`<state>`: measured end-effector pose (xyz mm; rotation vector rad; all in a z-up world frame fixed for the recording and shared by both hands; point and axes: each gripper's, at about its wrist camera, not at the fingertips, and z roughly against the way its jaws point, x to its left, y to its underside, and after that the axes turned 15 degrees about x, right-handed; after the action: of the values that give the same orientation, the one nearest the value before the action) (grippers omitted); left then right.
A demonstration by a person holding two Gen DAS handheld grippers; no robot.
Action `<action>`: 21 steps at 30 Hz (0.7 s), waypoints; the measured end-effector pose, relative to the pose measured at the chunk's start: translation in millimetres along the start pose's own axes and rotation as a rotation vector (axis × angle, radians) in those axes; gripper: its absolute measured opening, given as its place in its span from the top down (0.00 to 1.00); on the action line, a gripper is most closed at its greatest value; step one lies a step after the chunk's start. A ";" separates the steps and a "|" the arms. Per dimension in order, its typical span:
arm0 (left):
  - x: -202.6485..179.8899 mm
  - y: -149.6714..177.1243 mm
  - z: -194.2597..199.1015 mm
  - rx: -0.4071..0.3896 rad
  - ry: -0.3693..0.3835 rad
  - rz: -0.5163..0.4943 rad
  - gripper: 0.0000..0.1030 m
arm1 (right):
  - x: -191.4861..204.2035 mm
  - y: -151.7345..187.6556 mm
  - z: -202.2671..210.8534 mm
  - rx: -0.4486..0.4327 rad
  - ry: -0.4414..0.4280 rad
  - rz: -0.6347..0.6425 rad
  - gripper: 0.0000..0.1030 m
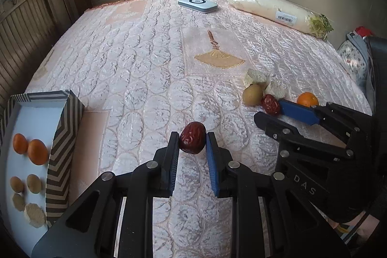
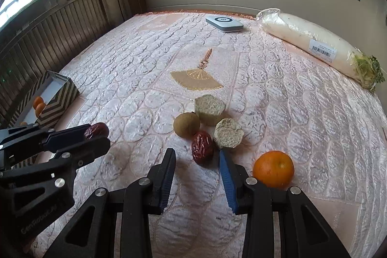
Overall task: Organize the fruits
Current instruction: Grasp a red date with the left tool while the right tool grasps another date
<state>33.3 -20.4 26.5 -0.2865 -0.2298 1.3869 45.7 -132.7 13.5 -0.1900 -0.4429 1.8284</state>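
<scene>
Black-framed with ribbed blue pads, the left gripper (image 1: pixel 192 137) fills the bottom of its own view, its jaws closed on a wrinkled dark-red dried date (image 1: pixel 192 141) pinched at the fingertips, just above the cloth. At three o'clock from it the right gripper (image 1: pixel 268 113) reaches in, its black frame embossed with the letters "D A S". Seen from the right wrist, that gripper (image 2: pixel 197 154) stands partly open, nothing gripped, with a second wrinkled red date (image 2: pixel 202 147) lying on the cloth between its fingertips; both point steeply down.

Round this date sit a round brownish-green fruit (image 2: pixel 186 125) at eleven o'clock, touching it, a crumbly pale-green block (image 2: pixel 210 109) at twelve, a smaller rough pale chunk (image 2: pixel 227 133) at two, and a smooth glossy orange (image 2: pixel 273 173) at four, apart from the rest.

Everything rests on a pink satin quilted cloth (image 2: pixel 302 113) with a scale-like stitched pattern and an embroidered gold fan (image 2: pixel 196 79). At nine o'clock in the left view stands a cardboard box with black-and-cream chevron walls (image 1: pixel 60 161), holding two small oranges (image 1: pixel 30 148), two round brownish fruits (image 1: pixel 25 183) and two pale crumbly pieces (image 1: pixel 33 214).

At the far edge lie a flat grey-and-white rounded device (image 2: pixel 224 23) with a ring mark, and a long white radish wrapped in clear film (image 2: pixel 314 45) with a barcode label whose print is too small to read. Red paper hangings on the wall are blurred.
</scene>
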 end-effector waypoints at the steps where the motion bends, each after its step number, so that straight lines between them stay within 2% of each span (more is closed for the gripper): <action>1: 0.7 0.3 -1.3 0.005 0.001 0.004 0.79 | -0.5 -1.3 -0.6 -0.002 0.000 -0.003 0.66; 2: 1.3 0.9 -2.2 0.010 0.003 0.006 0.79 | -0.7 -1.4 -0.5 -0.004 0.001 -0.006 0.66; 5: 1.4 3.1 -1.8 0.012 -0.001 0.011 0.79 | -1.7 -2.1 -1.1 -0.008 0.040 -0.014 0.82; 11: 6.0 12.0 7.0 -0.005 -0.007 0.025 0.79 | -4.6 14.0 12.9 -0.034 0.019 -0.046 0.82; 21: 6.6 44.4 25.2 -0.045 -0.024 0.014 0.79 | 19.1 71.4 56.8 -0.104 0.034 -0.088 0.82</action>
<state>-15.1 -5.2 35.5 -0.3094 -0.2800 1.4012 -43.3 -143.4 39.2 -0.2683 -0.5159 1.7150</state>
